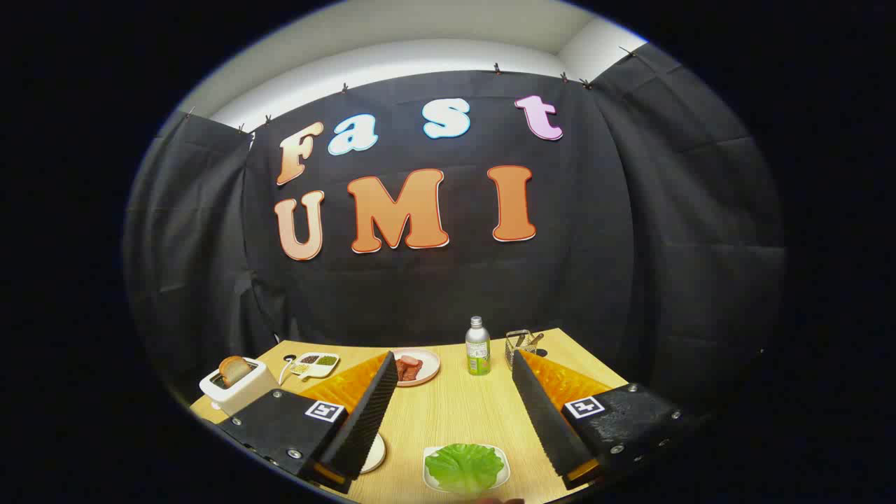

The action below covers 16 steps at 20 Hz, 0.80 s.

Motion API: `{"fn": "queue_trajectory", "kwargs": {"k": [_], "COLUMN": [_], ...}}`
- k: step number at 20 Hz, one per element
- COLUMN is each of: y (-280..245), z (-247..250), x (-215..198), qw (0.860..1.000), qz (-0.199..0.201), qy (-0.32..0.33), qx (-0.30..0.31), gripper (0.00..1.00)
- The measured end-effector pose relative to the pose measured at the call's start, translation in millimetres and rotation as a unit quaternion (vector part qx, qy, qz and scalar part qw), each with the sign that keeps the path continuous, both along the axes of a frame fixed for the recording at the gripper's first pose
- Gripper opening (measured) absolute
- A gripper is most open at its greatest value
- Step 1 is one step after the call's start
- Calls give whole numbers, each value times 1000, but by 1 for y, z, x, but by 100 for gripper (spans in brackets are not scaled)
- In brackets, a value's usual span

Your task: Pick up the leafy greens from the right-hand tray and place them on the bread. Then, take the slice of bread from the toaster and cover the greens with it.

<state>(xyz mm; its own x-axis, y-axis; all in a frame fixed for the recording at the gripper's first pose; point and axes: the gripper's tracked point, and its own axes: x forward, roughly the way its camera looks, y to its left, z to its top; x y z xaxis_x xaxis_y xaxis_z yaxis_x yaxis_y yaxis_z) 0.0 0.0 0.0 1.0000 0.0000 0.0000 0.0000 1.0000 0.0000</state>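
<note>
The fingers [451, 406] stand wide apart over the counter [455, 413], holding nothing. Between them, close in, the greens [465, 465] lie on a white tray [430, 477]. A white plate [376, 453] peeks out beside the left finger — whatever lies on it is hidden. Off to the left stands the toaster [234, 392] with a bread slice [235, 369] upright in its slot. Beyond the fingers sit a pink plate [428, 362] of sausages [408, 367], a bottle [477, 347] and a wire rack [519, 344] — a divided dish [316, 363] lies just behind the toaster.
</note>
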Motion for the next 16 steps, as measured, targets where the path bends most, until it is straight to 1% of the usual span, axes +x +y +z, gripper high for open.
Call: {"fn": "queue_trajectory", "kwargs": {"k": [8,16], "y": [10,12], "z": [-3,-14], "x": [-8,-4], "qw": [1000,1000], "qz": [-2,-4], "qy": [4,11], "qx": [-12,-21], "gripper": [98,98]}}
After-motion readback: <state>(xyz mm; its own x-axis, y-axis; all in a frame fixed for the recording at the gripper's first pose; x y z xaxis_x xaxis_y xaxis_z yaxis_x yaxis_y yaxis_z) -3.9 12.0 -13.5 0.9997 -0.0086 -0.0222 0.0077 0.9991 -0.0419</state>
